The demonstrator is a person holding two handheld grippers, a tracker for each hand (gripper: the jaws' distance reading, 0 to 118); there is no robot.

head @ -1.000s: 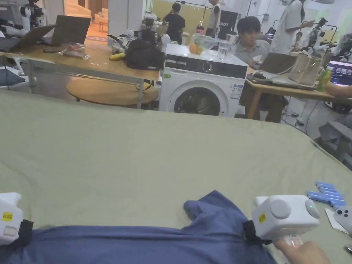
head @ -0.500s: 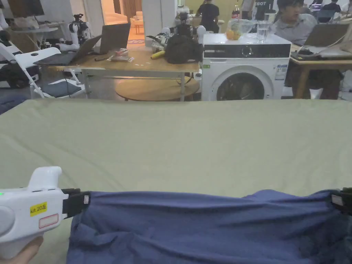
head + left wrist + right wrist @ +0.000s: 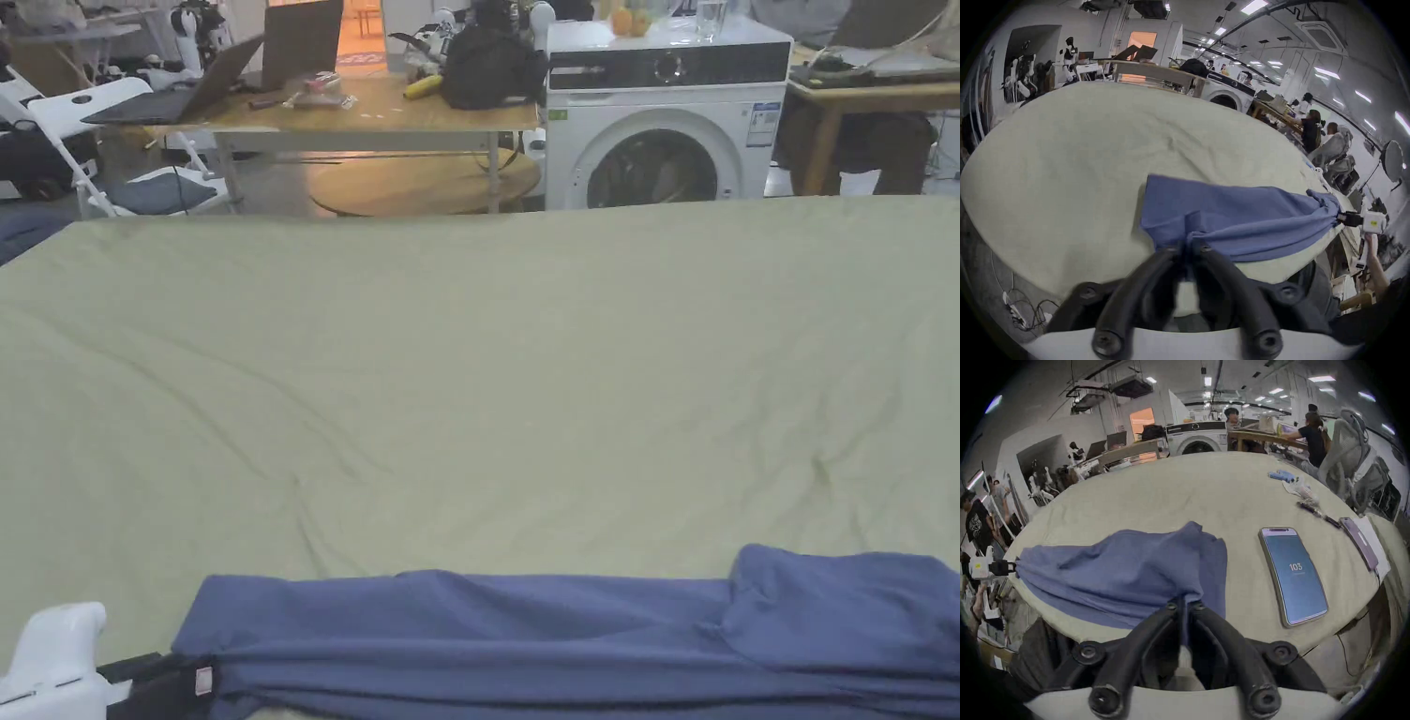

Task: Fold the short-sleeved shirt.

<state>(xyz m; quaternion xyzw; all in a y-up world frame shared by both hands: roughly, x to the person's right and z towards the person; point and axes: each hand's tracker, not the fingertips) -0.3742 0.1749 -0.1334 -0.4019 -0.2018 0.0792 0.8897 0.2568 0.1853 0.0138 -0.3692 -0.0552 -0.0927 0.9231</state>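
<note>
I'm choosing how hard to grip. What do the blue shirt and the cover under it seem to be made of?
The shirt looks like thin, soft matte cloth, maybe a cotton knit: it bunches into fine folds where the right gripper and left gripper pinch it. The cover looks like smooth matte woven sheeting, with shallow creases.

Open sheet ahead — phone (flat) rightward.

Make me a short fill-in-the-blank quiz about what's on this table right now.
1. The left gripper is shut on the crumpled ____ cotton shirt.
2. The right gripper is ____ on the same shirt.
3. The shirt lies at the near edge of a pale green ____.
4. A lit ____ lies flat beside the shirt.

Missing words: blue; shut; sheet; phone
</note>
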